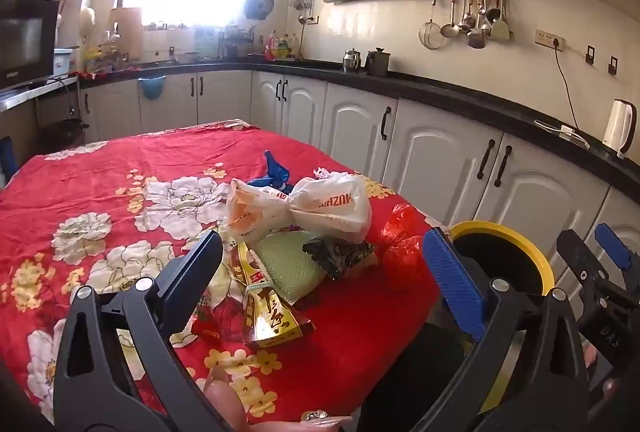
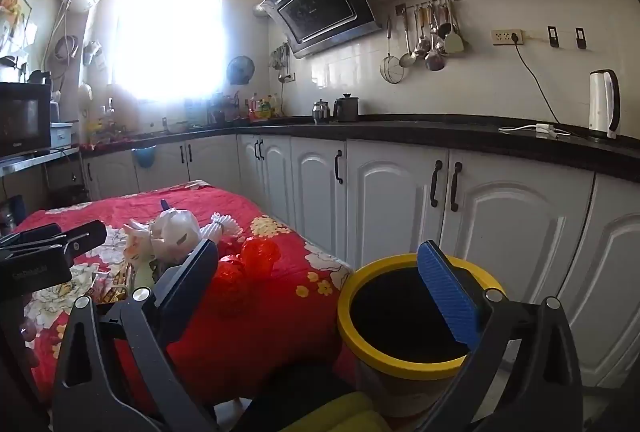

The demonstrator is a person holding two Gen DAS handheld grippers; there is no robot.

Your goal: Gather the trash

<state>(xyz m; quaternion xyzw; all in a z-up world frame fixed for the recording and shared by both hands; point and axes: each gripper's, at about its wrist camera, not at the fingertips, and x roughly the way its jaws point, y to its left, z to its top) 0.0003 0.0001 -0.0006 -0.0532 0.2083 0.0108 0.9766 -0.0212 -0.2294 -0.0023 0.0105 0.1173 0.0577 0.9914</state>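
Trash (image 1: 296, 232) lies heaped at centre frame on the red floral tablecloth (image 1: 100, 168), untouched; collection has not begun. Left gripper (image 1: 324, 264) and right gripper (image 2: 316, 272) both stand fully apart and empty. Next move, by judgement: close on one wrapper, then carry it to the yellow-rimmed bin (image 2: 400, 364) at lower right.

The worktop under the red floral cloth (image 1: 100, 168) lies bare across the left and upper middle of the left wrist view, free for a pass; at centre a heap blocks the way: a white crumpled plastic bag (image 1: 304, 206), a gold foil wrapper (image 1: 270, 316) and a green sponge pad (image 1: 290, 264); two red crinkled plastic lumps (image 1: 402, 244) lie just right of it, near the cloth's edge; beyond that edge the yellow-rimmed black bin (image 2: 404, 316) stands with its mouth unobstructed; white cabinet doors (image 2: 500, 232) close off the right.
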